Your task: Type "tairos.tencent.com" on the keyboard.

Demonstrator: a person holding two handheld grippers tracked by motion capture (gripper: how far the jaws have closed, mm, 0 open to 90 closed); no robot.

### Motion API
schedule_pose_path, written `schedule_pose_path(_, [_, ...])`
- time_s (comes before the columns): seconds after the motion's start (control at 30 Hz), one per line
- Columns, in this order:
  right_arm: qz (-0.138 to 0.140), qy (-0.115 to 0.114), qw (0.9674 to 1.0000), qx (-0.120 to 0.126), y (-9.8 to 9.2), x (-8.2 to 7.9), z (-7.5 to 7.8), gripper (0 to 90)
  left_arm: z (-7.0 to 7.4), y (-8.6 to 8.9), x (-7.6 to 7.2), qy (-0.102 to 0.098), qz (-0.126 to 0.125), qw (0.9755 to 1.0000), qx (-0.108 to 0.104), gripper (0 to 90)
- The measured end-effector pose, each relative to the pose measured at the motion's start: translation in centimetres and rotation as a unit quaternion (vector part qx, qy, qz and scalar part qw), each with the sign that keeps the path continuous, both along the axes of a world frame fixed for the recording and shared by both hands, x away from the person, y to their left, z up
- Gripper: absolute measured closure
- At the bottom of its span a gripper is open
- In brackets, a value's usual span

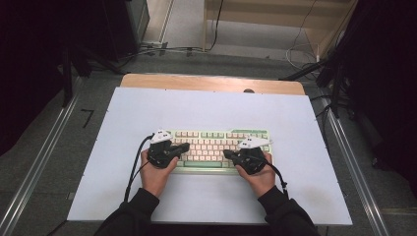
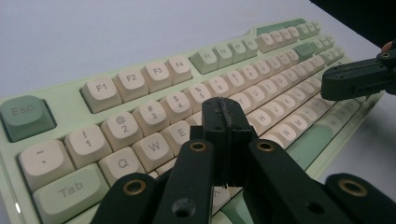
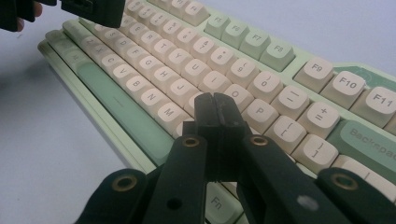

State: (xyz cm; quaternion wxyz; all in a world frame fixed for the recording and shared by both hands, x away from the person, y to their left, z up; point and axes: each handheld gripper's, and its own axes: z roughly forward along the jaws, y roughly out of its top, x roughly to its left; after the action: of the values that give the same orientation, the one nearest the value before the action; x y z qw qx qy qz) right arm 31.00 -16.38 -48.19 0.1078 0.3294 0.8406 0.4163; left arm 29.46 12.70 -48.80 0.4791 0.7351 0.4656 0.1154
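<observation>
Both claws are closed and empty over the green keyboard (image 1: 216,147) on the surface (image 1: 206,108): left claw (image 1: 184,146) over its left keys, right claw (image 1: 227,154) over its right

Left tool (image 1: 183,146): black two-jaw body, showing a grey three-cornered plate on top in the high view; a black cable is trailing from its rear past the wrist. In the left gripper view, flat black linkage arms are carrying brass-coloured pivot rings, one dark screw head is sitting on the left-centre arm, and the ribbed black pads are wearing a pale scuff line along the seam.

Right tool (image 1: 227,154): matching black body, grey plate, black cable. In the right gripper view, brass-ringed pivots are showing again, with a pale spot on the right-centre arm.

Person: wearing dark long sleeves (image 1: 134,212) reaching both wrists.
</observation>
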Motion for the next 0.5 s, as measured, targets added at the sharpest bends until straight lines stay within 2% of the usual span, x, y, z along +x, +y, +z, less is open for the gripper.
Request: schedule_pose_path(0.5, [-0.001,0.002,1.0000,0.001,0.0,0.1,0.0,88.2,0.0,-1.2,1.0,-0.001,-0.008,1.0000,-0.005,90.0])
